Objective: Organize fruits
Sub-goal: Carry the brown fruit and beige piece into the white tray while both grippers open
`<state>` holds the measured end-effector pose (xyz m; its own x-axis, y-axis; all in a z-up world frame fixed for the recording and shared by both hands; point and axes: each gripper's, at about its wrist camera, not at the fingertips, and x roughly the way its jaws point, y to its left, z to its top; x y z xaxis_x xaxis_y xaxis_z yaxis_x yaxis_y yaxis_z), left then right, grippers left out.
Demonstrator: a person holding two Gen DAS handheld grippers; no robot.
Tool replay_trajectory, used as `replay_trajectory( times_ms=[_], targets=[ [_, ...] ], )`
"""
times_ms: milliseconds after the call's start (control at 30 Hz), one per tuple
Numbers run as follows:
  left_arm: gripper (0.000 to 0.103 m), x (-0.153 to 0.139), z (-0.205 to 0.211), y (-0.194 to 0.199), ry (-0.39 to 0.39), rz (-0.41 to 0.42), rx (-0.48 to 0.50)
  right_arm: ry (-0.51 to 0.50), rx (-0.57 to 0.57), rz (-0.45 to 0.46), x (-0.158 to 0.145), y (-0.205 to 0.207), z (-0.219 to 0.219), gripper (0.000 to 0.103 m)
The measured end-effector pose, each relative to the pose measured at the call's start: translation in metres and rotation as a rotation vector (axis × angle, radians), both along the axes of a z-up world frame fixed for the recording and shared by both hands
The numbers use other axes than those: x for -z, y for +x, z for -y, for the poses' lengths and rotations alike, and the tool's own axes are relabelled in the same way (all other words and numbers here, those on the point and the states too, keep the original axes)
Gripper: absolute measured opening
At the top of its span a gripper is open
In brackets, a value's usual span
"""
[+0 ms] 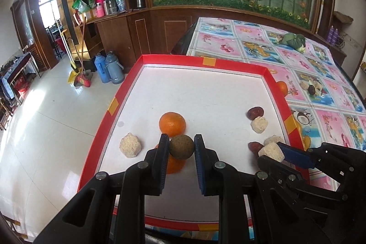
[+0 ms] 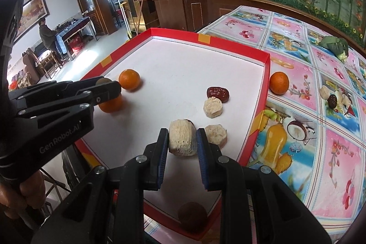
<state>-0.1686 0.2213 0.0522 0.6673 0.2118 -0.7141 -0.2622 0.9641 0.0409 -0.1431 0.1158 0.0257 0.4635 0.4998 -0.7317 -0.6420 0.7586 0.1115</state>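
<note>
We had the left gripper (image 1: 181, 145) clamped on a brown-green round fruit (image 1: 181, 147), held above the white floor of the red-walled tray (image 1: 240, 66), with one orange (image 1: 172, 124) just beyond it and a second orange (image 1: 175, 165) partly hidden under it. A pale rough-surfaced piece (image 1: 130, 144) lay to its left on the tray floor.

The right gripper (image 2: 182, 138) was closed on a pale cylindrical ridged piece (image 2: 182, 137), held over the tray near its right wall. Just to its right on the tray floor sat a pale hexagonal piece (image 2: 216, 133); another like it (image 2: 212, 107) lay further ahead, touching a red date (image 2: 218, 93). A second dark red piece (image 1: 255, 147) showed in the left view, mostly hidden behind the held piece in the right view.

Outside the tray, a third orange (image 2: 278, 82) sat on the floral tablecloth (image 2: 331, 152), just beside the right wall. A dark brown round fruit (image 2: 192, 213) lay at the tray's near edge, below our right gripper; we couldn't tell whether it was inside. Green leafy vegetable (image 2: 335, 45) at the far end of the table, well apart.
</note>
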Motion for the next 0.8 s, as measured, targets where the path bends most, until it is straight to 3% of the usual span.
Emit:
replay_trajectory(
  times_ms=[433,500,633,733,800],
  targets=[
    [0.022,0.003,-0.001,0.000,0.055,-0.007,-0.027,-0.034,-0.001,0.030,0.006,-0.003,-0.004,0.027],
    [0.031,0.004,0.000,-0.001,0.068,-0.008,-0.031,-0.026,0.002,0.014,0.006,0.000,-0.002,0.030],
    [0.041,0.004,0.000,-0.001,0.061,-0.004,-0.026,0.005,0.004,0.013,0.003,0.000,0.003,0.047],
    [0.046,0.003,-0.001,-0.002,0.055,0.009,-0.025,0.050,0.002,0.033,-0.002,-0.001,0.010,0.048],
    [0.054,0.001,-0.001,-0.004,0.060,0.022,-0.032,0.081,0.015,0.051,-0.007,-0.001,0.017,0.048]
  ],
)
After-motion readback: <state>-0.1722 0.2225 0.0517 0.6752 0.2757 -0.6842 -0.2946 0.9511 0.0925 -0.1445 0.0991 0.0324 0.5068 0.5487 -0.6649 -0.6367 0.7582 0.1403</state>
